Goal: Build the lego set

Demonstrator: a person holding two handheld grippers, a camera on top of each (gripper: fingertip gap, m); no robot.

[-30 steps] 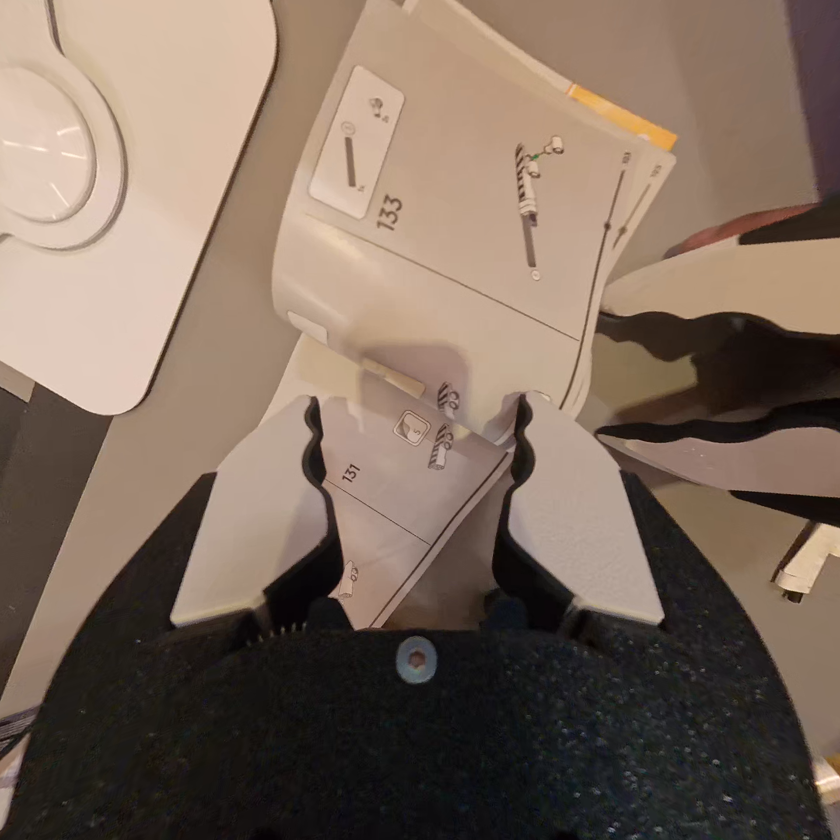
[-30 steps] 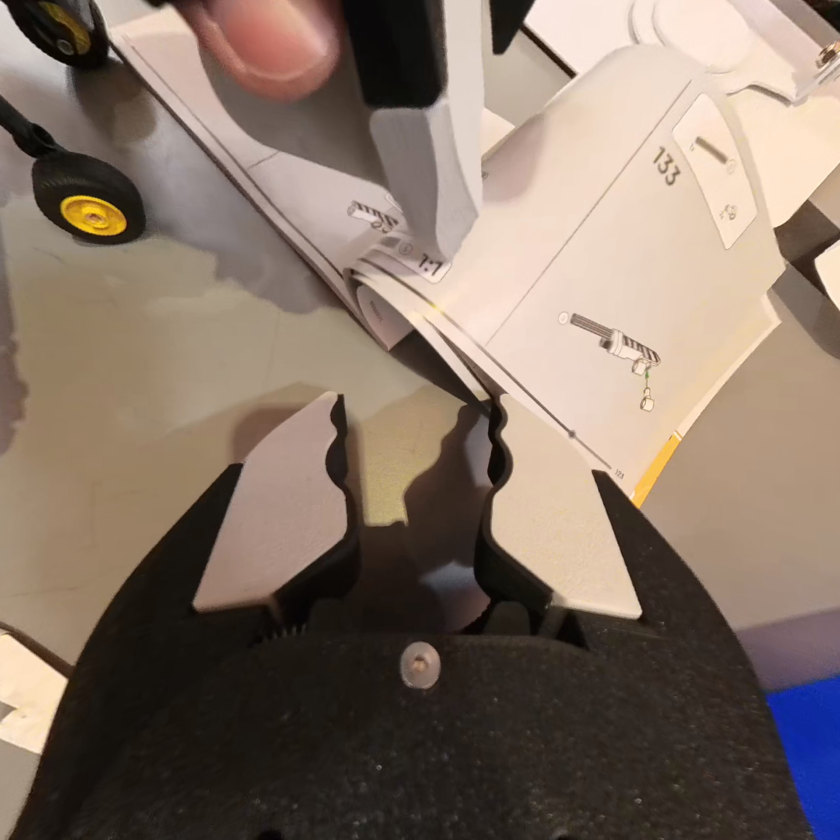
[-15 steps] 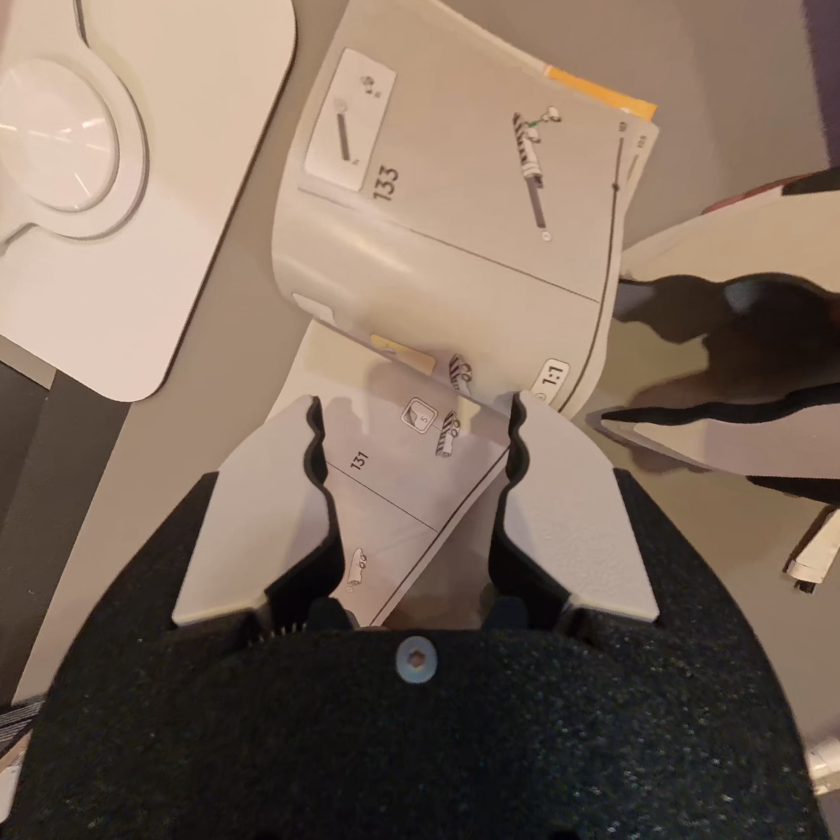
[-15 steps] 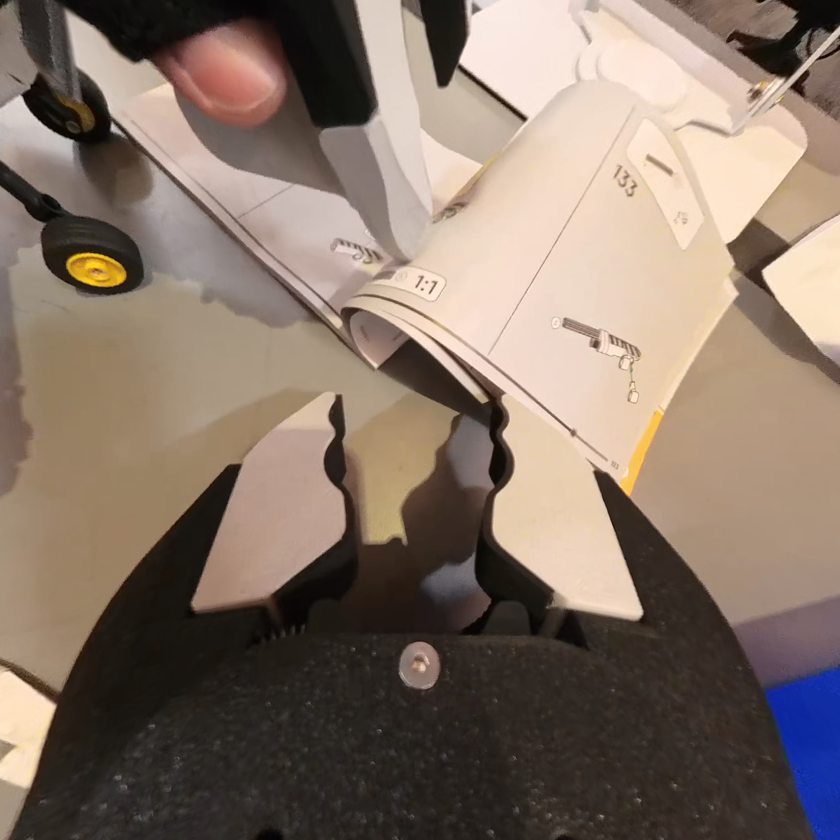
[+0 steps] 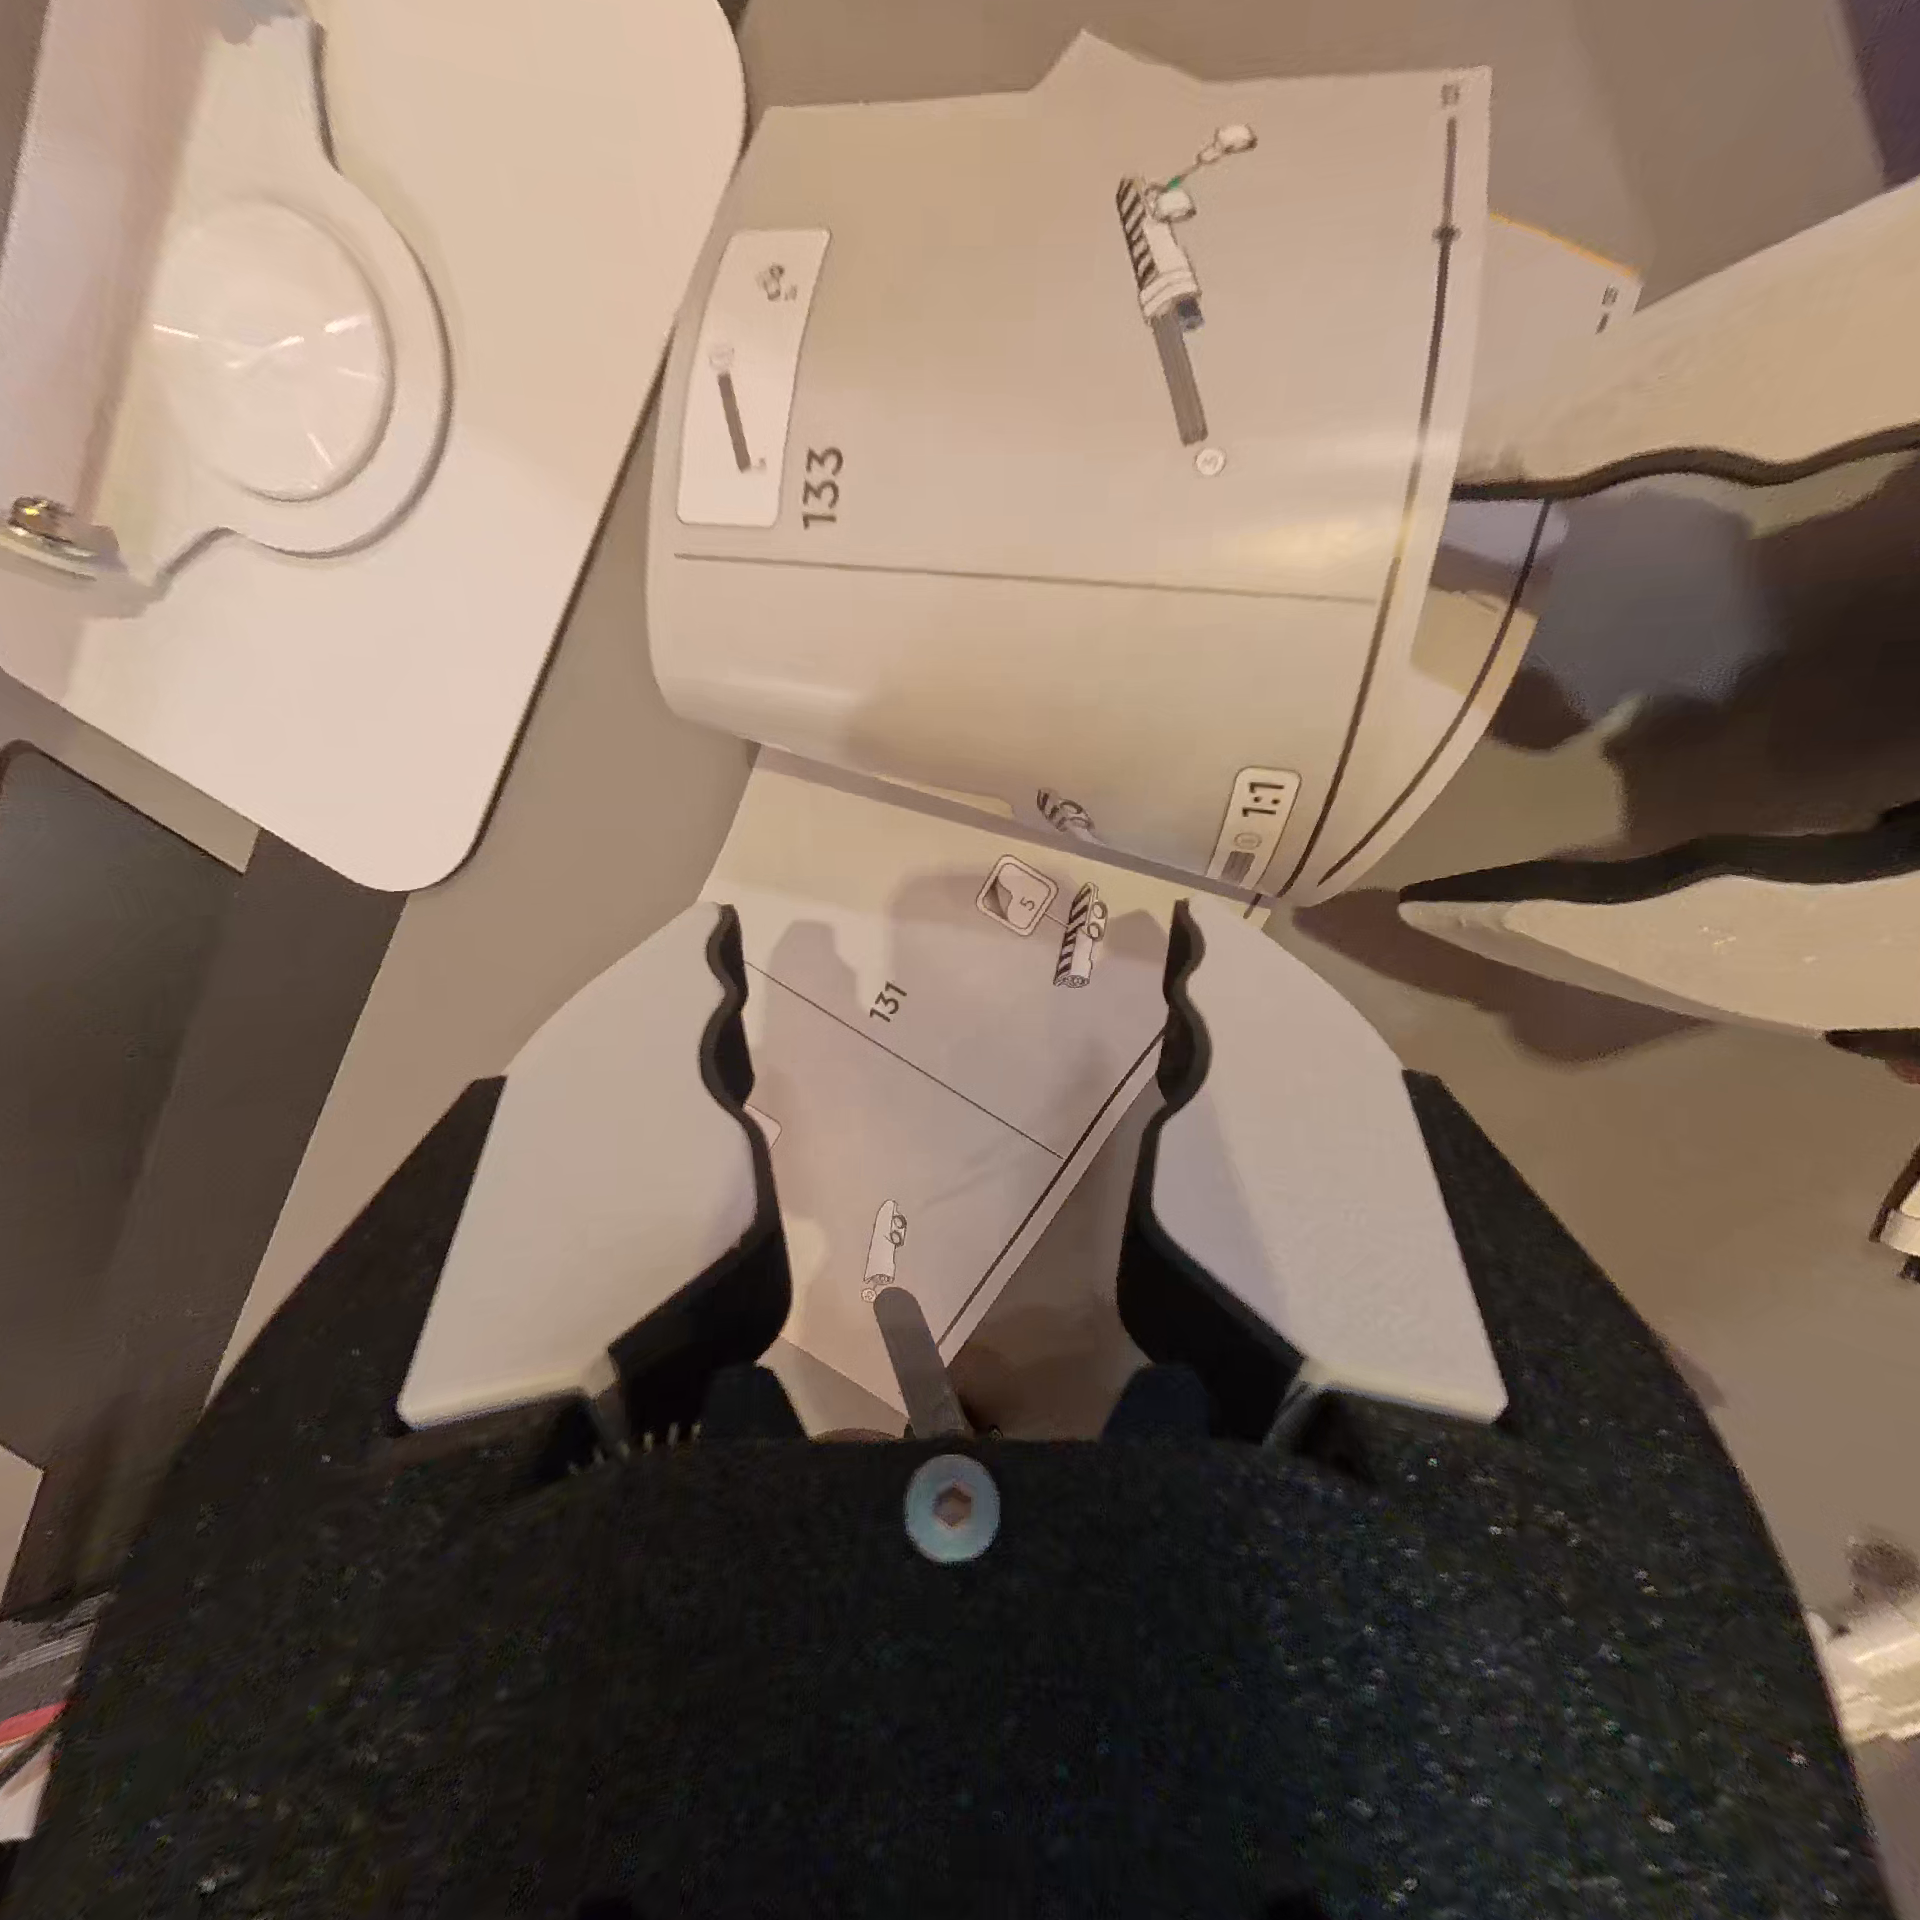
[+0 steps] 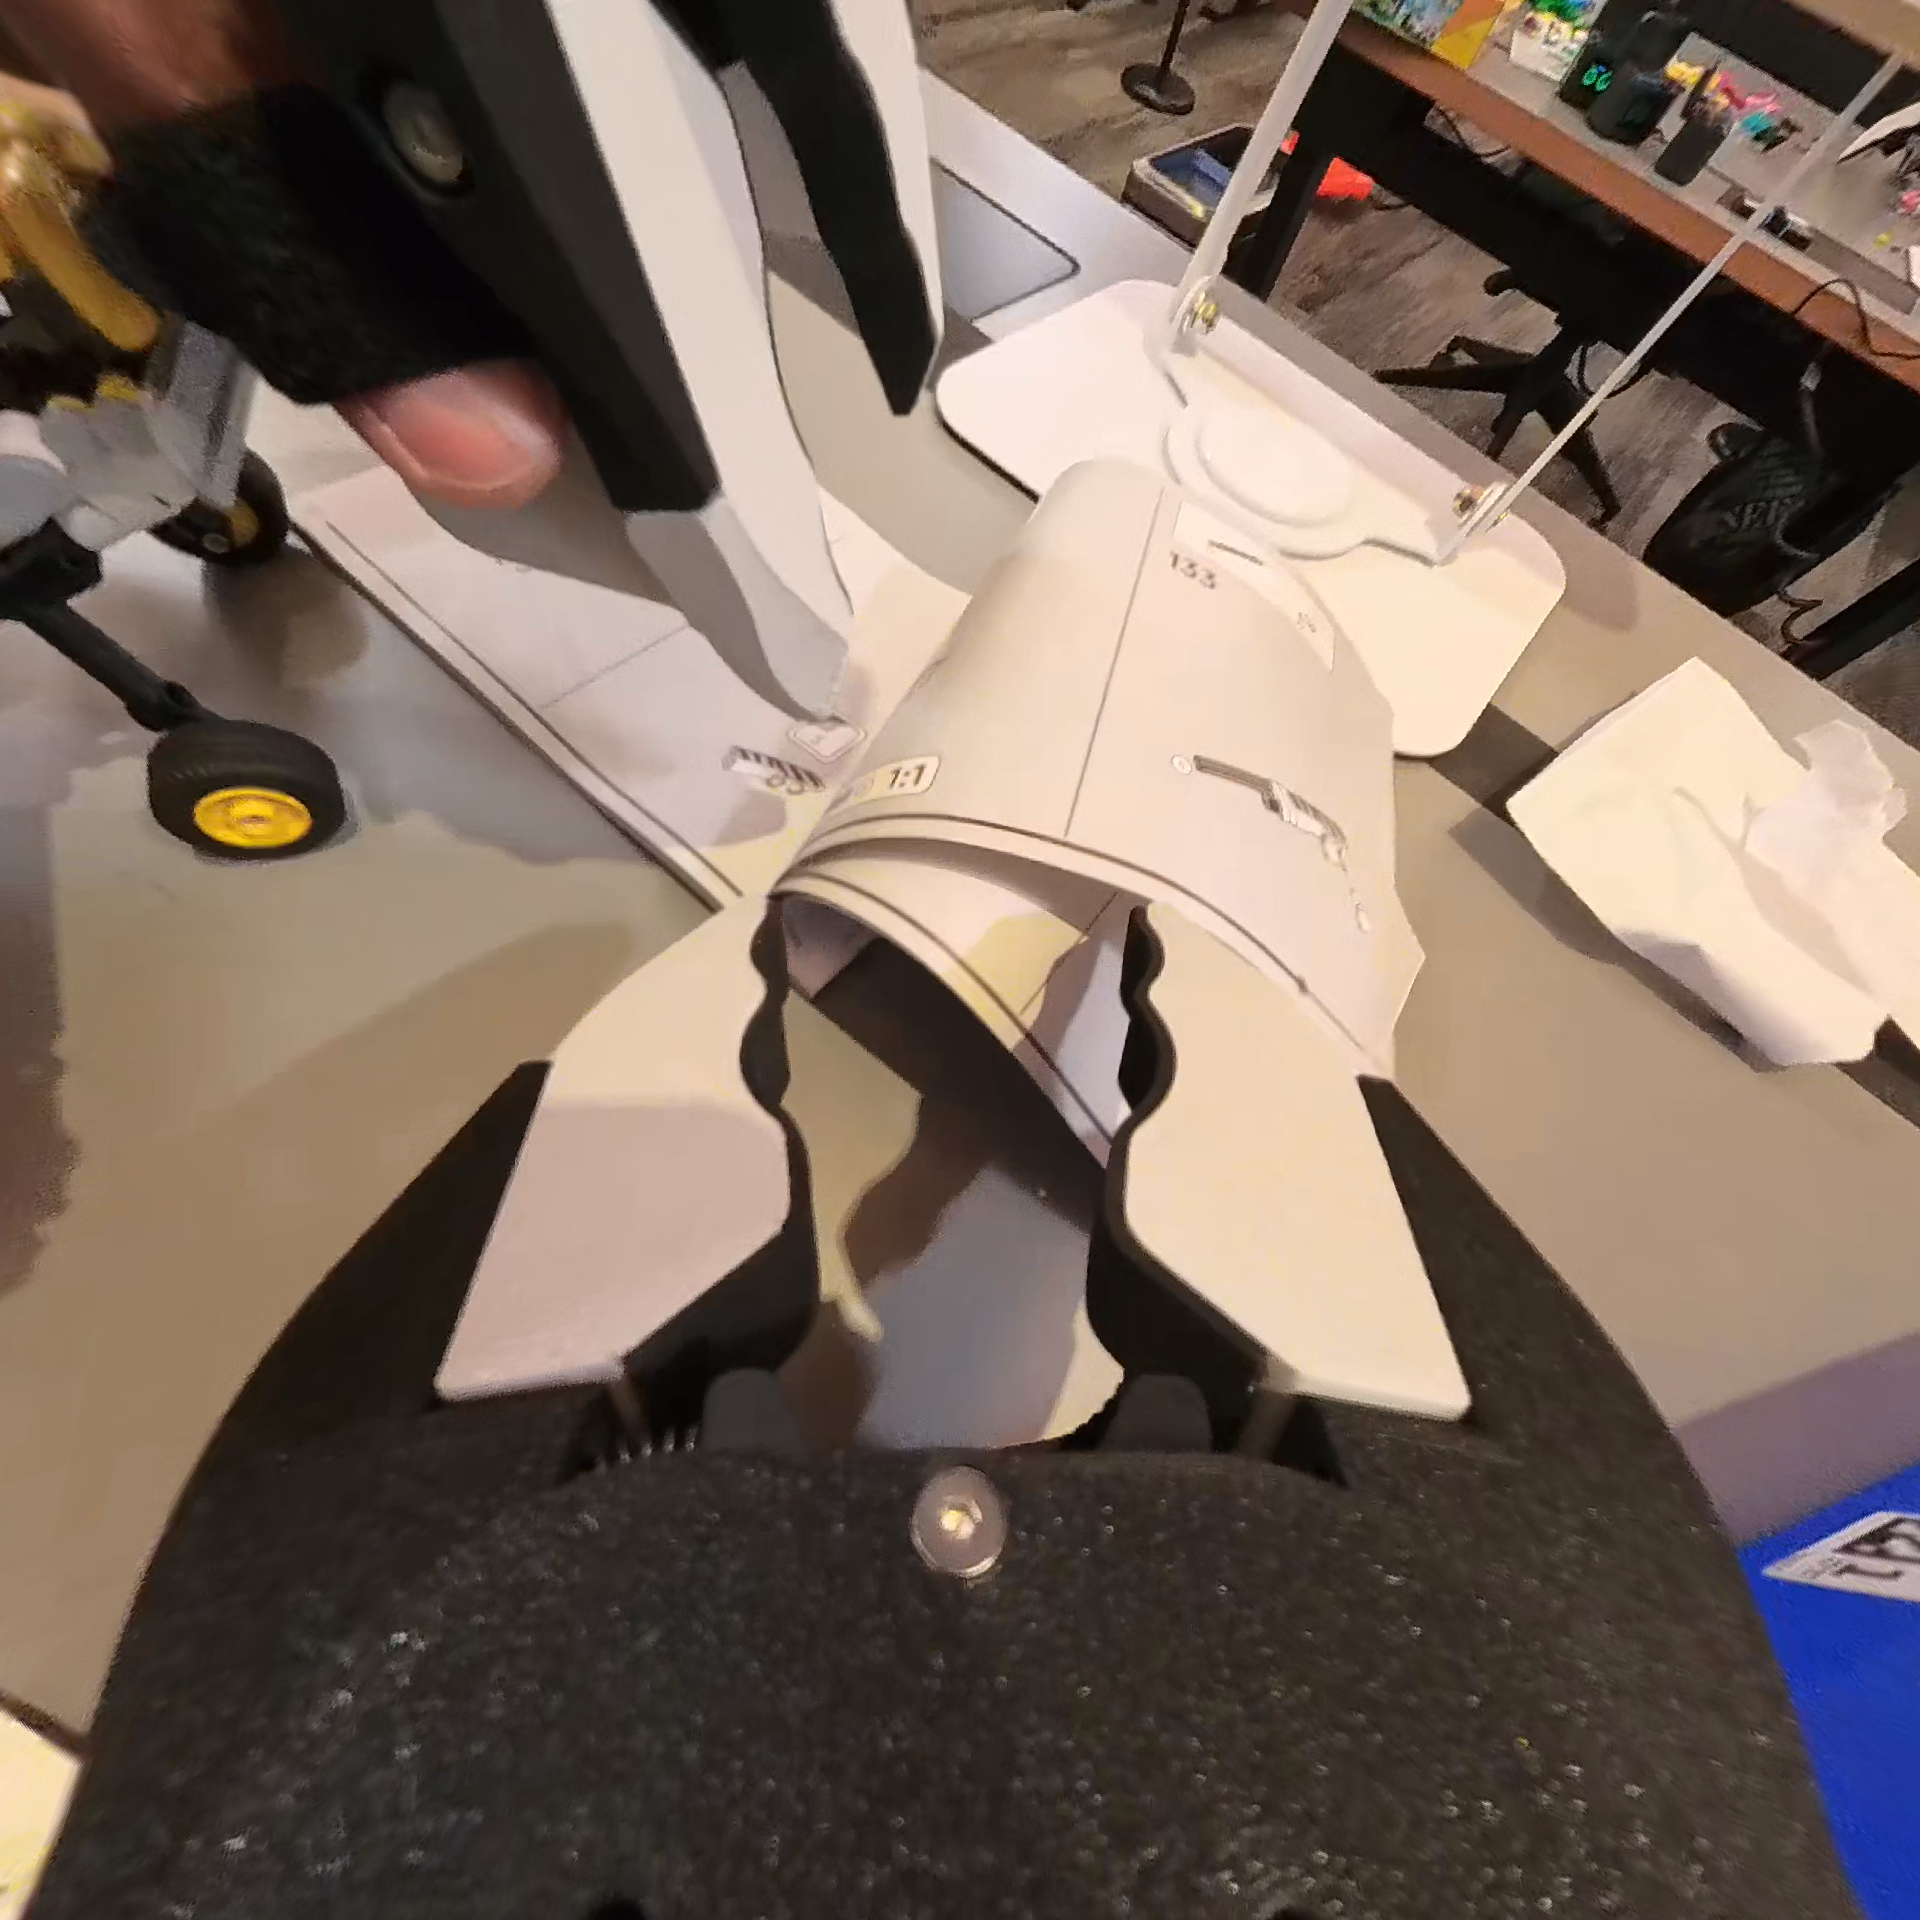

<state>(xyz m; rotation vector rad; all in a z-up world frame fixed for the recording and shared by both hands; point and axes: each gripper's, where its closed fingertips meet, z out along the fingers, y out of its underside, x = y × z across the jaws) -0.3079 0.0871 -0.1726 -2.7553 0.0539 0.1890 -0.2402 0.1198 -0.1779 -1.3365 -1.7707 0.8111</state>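
Your left gripper [image 5: 956, 925] stands with its jaws wide apart over the flat left-hand page of the open instruction booklet [image 5: 935, 1091], and in the right wrist view one of its fingertips [image 6: 800, 665] comes down onto that page near the spine; nothing is pinched between its pads. Your right gripper [image 6: 951, 935] is also spread, with the arched, lifted pages [image 6: 1143, 790] curling over its tips; its right finger [image 6: 1226, 1143] sits under the curl, though the blur leaves it unclear whether a pad actually touches the paper. The booklet lies on the grey table [image 6: 260, 1039]. Beside it are a white stand base [image 5: 312, 416], a toy vehicle with yellow-hubbed black wheels [image 6: 244, 800] and crumpled white paper [image 6: 1714, 883].
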